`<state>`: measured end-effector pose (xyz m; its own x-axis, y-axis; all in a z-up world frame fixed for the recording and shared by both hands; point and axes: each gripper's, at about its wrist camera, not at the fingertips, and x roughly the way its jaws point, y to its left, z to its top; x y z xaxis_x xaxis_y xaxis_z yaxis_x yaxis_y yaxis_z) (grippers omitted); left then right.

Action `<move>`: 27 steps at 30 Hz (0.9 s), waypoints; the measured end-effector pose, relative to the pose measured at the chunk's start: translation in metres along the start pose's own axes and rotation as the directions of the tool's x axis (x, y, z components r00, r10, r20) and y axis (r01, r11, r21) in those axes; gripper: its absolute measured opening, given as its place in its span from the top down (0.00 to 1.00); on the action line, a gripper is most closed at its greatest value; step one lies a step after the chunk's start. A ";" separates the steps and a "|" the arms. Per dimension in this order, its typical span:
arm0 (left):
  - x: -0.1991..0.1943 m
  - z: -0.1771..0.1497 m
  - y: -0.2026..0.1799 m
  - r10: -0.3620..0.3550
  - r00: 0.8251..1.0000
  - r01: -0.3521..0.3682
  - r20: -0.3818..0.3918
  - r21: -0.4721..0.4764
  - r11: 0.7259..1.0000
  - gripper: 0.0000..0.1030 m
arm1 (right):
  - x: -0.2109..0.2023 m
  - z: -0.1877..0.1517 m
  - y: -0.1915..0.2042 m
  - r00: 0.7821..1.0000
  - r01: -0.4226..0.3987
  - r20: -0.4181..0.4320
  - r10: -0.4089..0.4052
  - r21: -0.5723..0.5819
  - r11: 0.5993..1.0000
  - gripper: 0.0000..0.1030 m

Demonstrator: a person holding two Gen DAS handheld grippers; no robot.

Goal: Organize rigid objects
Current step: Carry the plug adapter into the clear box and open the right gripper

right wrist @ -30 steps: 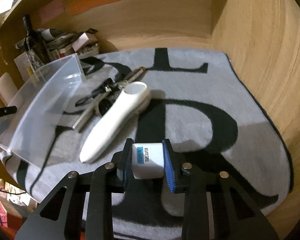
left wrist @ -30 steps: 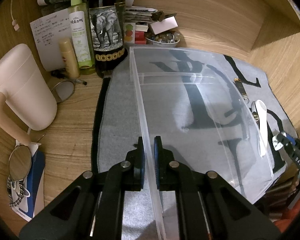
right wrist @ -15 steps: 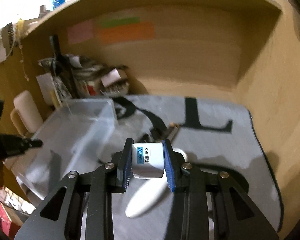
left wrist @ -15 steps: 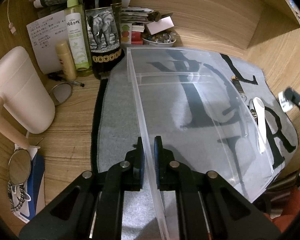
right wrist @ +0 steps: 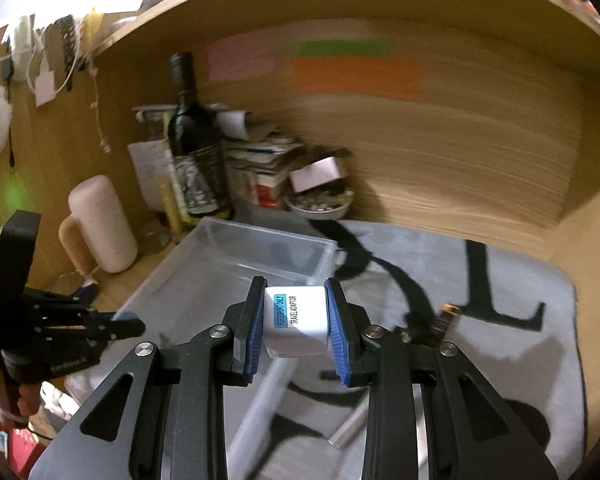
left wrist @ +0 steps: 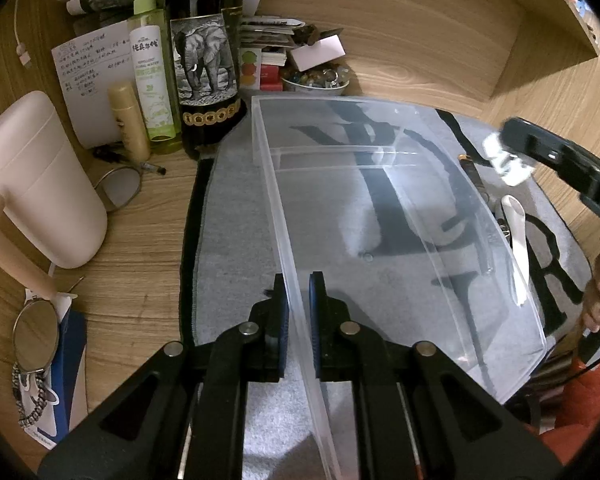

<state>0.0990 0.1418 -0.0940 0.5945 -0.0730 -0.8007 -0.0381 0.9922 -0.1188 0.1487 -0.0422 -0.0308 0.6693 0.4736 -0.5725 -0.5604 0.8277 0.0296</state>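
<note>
A clear plastic bin (left wrist: 266, 184) lies on the grey lettered mat (left wrist: 236, 240). My left gripper (left wrist: 298, 304) is shut on the bin's near left wall, and it also shows from the side, the left gripper (right wrist: 132, 326). My right gripper (right wrist: 295, 292) is shut on a white travel adaptor (right wrist: 300, 332) and hangs in the air over the mat, just off the bin's (right wrist: 220, 264) right wall. In the left wrist view the right gripper (left wrist: 508, 160) appears blurred above the bin's far right corner. A long white handheld device (left wrist: 516, 240) and a brass-tipped pen (right wrist: 444, 318) lie on the mat right of the bin.
A dark wine bottle (left wrist: 204, 60), a green spray bottle (left wrist: 152, 80), a cream jug (left wrist: 40, 184), a bowl of small bits (left wrist: 316, 80) and stacked papers crowd the back left. A round mirror (left wrist: 36, 332) lies front left. Wooden walls enclose the back and right.
My right gripper has risen off the mat with the adaptor and swung left toward the bin. The left gripper and the bin have stayed put.
</note>
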 end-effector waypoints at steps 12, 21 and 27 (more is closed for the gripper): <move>0.000 -0.001 0.002 -0.014 1.000 0.014 0.012 0.003 1.000 0.91 | 0.064 -0.002 0.026 0.982 -0.101 -0.166 0.088 -0.069 0.993 0.74; 0.000 -0.002 0.000 -0.006 1.000 0.006 0.019 0.015 1.000 0.91 | 0.095 -0.008 0.027 0.946 -0.127 -0.309 0.094 -0.089 0.988 0.74; 0.000 -0.002 0.000 -0.009 1.000 0.008 0.018 0.015 1.000 0.91 | 0.097 -0.008 0.032 0.945 -0.128 -0.316 0.087 -0.112 0.985 0.74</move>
<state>0.0972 0.1419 -0.0950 0.6093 -0.0797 -0.7889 -0.0208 0.9930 -0.1163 0.1920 0.0274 -0.0916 0.4294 0.4246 -0.7971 -0.6929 0.7209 0.0107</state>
